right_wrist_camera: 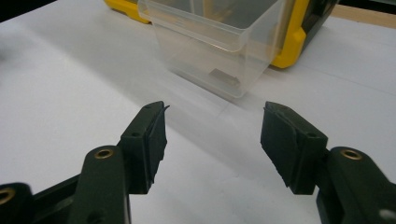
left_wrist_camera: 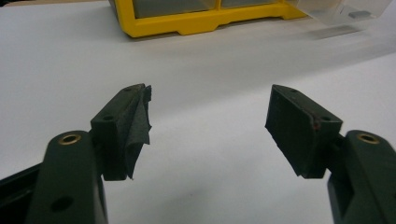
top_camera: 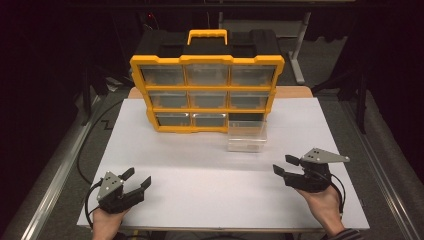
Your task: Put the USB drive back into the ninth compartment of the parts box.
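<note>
A yellow-framed organiser (top_camera: 207,92) with 9 drawer bays in 3 rows stands at the far middle of the white counter (top_camera: 200,185). The bottom right bay is vacant, and its clear plastic drawer (top_camera: 246,137) sits on the counter just in front of that bay, touching or nearly touching the frame. In the right gripper view a small grey piece (right_wrist_camera: 225,76) lies inside the drawer on its floor.

The right tool (top_camera: 286,165) hovers at the near right, well apart from the drawer and pointing left; its jaws are spread with nothing between them. The right gripper view looks along them toward the drawer's near corner.

The left tool (top_camera: 137,178) rests at the near left corner, also spread and pinching nothing, with bare counter ahead of it. The pad on one of its fingers (left_wrist_camera: 138,128) hangs loose and frayed.
</note>
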### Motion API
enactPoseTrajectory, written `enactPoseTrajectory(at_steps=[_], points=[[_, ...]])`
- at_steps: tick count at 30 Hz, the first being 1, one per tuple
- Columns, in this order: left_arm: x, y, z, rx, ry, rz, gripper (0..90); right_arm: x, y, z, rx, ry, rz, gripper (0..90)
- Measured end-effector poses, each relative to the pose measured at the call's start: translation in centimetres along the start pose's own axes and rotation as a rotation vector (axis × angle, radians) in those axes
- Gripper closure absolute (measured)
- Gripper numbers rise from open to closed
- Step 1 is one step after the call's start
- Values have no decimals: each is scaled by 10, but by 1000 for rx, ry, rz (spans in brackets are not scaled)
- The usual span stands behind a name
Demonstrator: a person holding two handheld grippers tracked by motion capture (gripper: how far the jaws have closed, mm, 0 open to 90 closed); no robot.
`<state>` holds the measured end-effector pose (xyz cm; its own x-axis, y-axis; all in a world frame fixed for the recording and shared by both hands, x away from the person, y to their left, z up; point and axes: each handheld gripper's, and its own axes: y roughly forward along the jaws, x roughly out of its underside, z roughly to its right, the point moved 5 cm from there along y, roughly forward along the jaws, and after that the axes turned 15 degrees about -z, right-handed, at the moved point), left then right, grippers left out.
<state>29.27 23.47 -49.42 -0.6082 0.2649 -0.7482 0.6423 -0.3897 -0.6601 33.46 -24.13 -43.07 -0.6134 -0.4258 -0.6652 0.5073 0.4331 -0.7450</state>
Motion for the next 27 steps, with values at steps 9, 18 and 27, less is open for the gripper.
enactPoseTrajectory(at_steps=[9, 18, 27], points=[[0, 0, 1, 5, 0, 3, 310, 10, -2, 8, 10, 27, 21, 382], [0, 0, 1, 0, -3, 5, 311, 21, -9, 18, 20, 70, 49, 360], [0, 0, 1, 0, -6, 7, 311, 32, -13, 28, 37, 104, 74, 342]])
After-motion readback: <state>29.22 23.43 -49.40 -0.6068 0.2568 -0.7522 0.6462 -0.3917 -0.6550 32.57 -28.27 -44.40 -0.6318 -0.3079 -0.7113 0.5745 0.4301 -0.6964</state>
